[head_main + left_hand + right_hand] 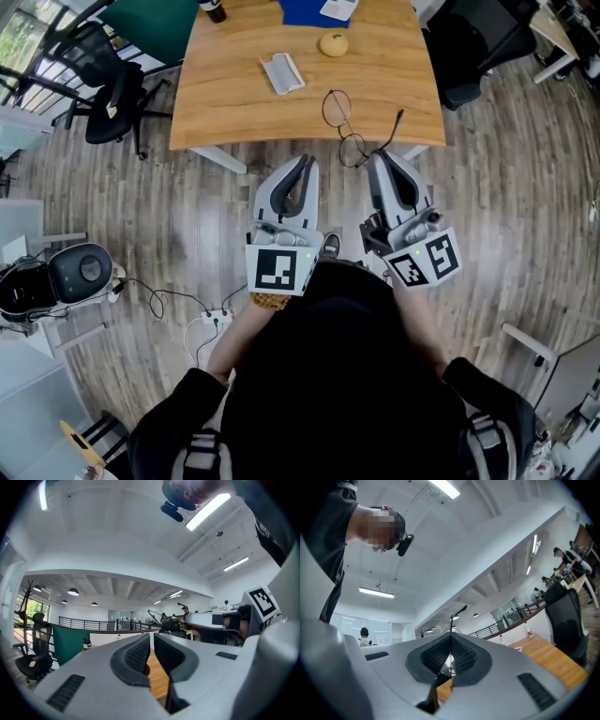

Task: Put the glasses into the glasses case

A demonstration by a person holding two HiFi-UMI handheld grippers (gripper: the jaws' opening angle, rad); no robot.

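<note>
The thin-rimmed glasses (338,109) lie at the near edge of the wooden table (234,103), with one lens hanging past the edge. My right gripper (382,155) is shut on them near a temple. In the right gripper view the dark temple (451,620) rises from between the closed pads of my right gripper (451,641). The white glasses case (282,72) lies farther back on the table, apart from both grippers. My left gripper (306,161) hovers in front of the table edge. In its own view, my left gripper (152,641) has its jaws a narrow gap apart with nothing between them.
A yellow round object (334,44), a blue item (305,11) and a dark bottle (213,9) stand at the table's far side. A black office chair (112,89) stands to the left, another (473,47) to the right. Cables and a power strip (217,319) lie on the floor.
</note>
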